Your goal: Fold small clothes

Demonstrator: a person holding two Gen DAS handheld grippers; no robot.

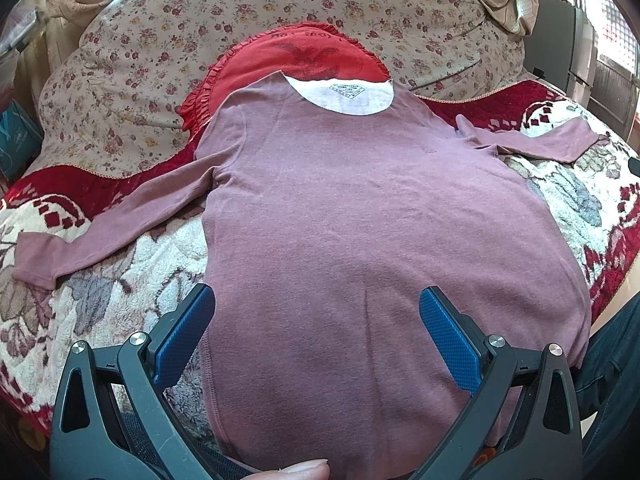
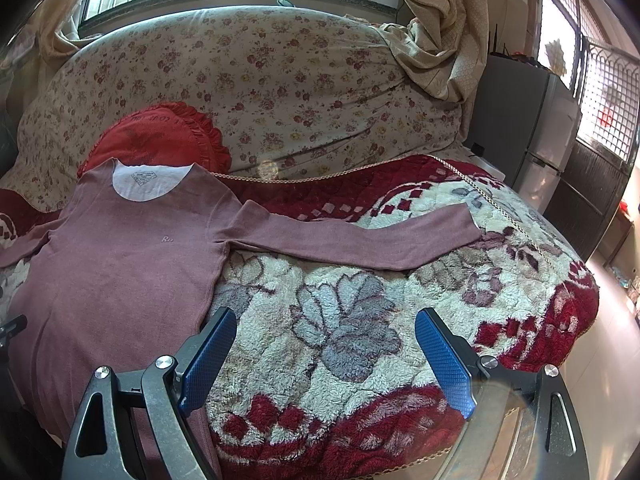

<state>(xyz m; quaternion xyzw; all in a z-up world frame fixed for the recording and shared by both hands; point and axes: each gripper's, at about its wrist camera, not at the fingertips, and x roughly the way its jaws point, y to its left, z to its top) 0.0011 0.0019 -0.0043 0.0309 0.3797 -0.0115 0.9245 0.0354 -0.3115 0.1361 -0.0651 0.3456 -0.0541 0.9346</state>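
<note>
A mauve long-sleeved shirt (image 1: 360, 208) lies flat, front up, on the floral fleece blanket (image 2: 360, 320) covering the sofa seat, its collar toward the back edge and overlapping a red ruffled cushion (image 1: 304, 56). Both sleeves are spread outward; the hem reaches the front edge. Left gripper (image 1: 316, 336) hovers over the hem, jaws spread, holding nothing. Right gripper (image 2: 326, 356) hovers over bare blanket just beside the shirt's side seam, jaws spread, empty.
</note>
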